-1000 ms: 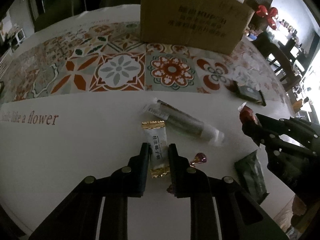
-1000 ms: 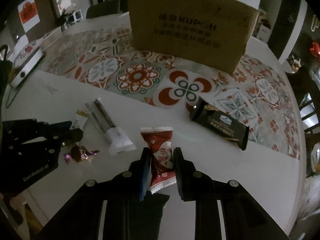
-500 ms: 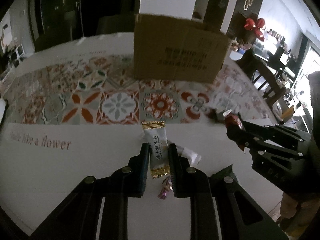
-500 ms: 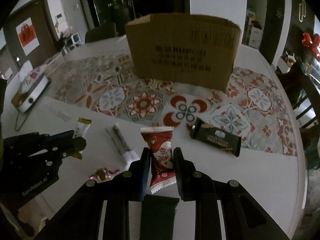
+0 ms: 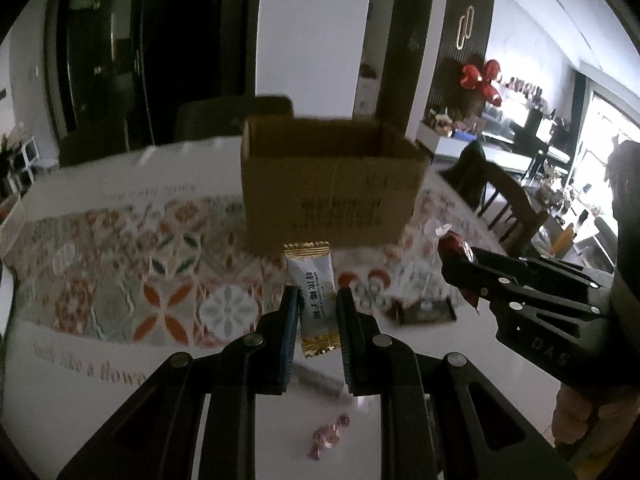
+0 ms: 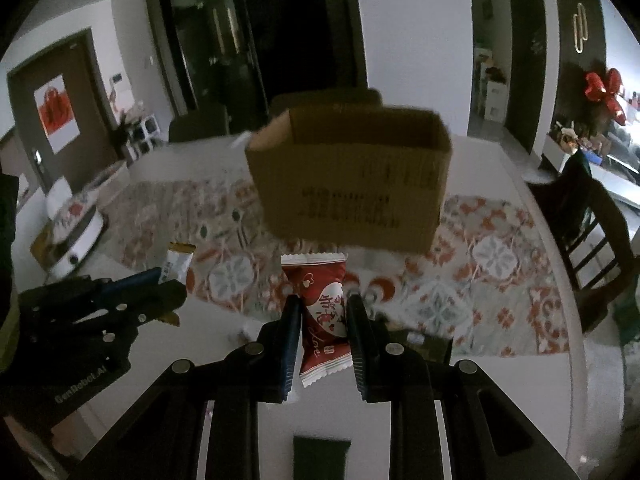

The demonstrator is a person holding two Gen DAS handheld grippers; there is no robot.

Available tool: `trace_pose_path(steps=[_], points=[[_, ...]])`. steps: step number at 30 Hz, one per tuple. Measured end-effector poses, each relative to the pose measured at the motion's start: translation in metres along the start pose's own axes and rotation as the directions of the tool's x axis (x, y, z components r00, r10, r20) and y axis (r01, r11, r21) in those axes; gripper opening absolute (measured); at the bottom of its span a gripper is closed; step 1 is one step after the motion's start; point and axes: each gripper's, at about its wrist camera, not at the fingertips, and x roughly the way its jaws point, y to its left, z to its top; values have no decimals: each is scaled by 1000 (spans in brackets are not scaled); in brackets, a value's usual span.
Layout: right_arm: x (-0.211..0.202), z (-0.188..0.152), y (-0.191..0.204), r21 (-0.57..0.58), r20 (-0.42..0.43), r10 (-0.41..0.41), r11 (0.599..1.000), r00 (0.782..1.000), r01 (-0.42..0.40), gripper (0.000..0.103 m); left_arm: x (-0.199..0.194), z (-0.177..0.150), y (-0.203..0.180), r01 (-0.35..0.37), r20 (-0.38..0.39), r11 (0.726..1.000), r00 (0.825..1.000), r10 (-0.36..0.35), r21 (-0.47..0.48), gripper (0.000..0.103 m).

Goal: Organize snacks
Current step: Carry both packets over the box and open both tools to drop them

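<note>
My left gripper (image 5: 317, 300) is shut on a white snack packet with gold ends (image 5: 314, 292), held up off the table. My right gripper (image 6: 323, 308) is shut on a red heart-print snack packet (image 6: 322, 304), also lifted. Ahead of both stands an open brown cardboard box (image 5: 328, 184) on the patterned cloth; in the right wrist view the cardboard box (image 6: 352, 184) sits just beyond the red packet. The right gripper (image 5: 452, 254) shows at the right of the left wrist view, and the left gripper (image 6: 172, 292) at the left of the right wrist view.
A black snack bar (image 5: 424, 312) and a pink wrapped candy (image 5: 328, 436) lie on the white table (image 5: 60, 380). A dark green packet (image 6: 320, 460) lies below my right gripper. A white appliance (image 6: 76, 236) sits far left. Dark wooden chairs (image 6: 596, 240) stand at the table's right.
Both grippers have risen from the table with their packets and tilted up, so the box's open top and the room behind have come into view. Loose snacks have dropped lower in frame.
</note>
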Motion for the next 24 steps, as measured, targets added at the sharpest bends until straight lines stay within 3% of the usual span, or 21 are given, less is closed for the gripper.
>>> trace_pose_path(steps=[12,24], points=[[-10,51,-9,20,116,-11,1000,993,9,25,-3,56,1,3,114,1000,993,-7,28,20],[5,96,-25,53,154,-19,999,988,11,25,27,106,2,17,138,999,990,-24,51,20]])
